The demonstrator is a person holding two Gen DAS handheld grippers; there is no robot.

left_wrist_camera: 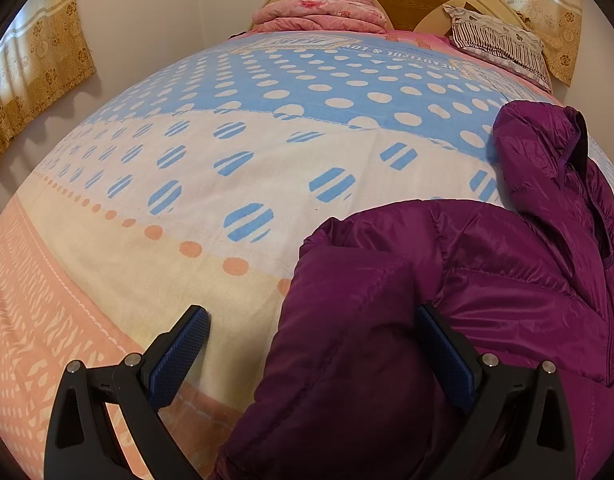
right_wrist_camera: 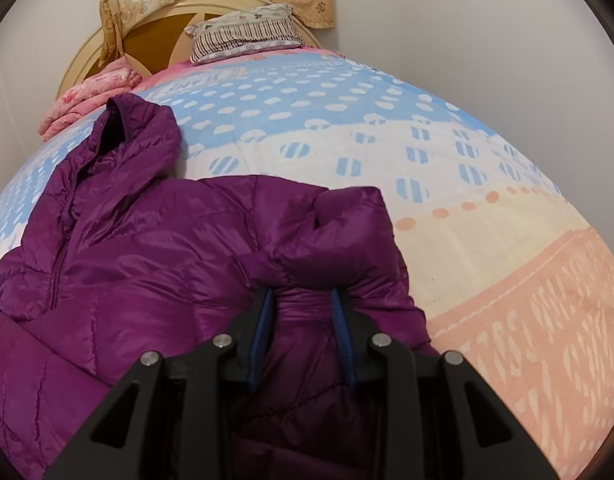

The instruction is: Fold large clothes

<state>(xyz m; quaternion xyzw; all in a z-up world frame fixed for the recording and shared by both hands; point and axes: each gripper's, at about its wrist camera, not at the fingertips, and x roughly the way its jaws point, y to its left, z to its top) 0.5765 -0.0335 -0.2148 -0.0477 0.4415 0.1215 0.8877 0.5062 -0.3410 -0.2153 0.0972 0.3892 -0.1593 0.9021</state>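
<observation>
Purple puffer jacket [right_wrist_camera: 155,248] lies on the dotted bedspread [left_wrist_camera: 187,184], hood toward eleven o'clock in your right view. Your right gripper [right_wrist_camera: 303,320] pinches a bunched jacket fold; your left gripper [left_wrist_camera: 315,344] stands spread wide, gripping nothing.

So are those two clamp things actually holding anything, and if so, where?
The right gripper pinches a bunched fold of the purple jacket, seemingly a sleeve. The left gripper is open, holding nothing.

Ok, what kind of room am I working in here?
Most likely a home bedroom: the purple jacket lies on a bed with a dotted sheet, a rounded headboard, a striped pillow and a folded pink quilt. Patterned curtains hang beside it.
</observation>
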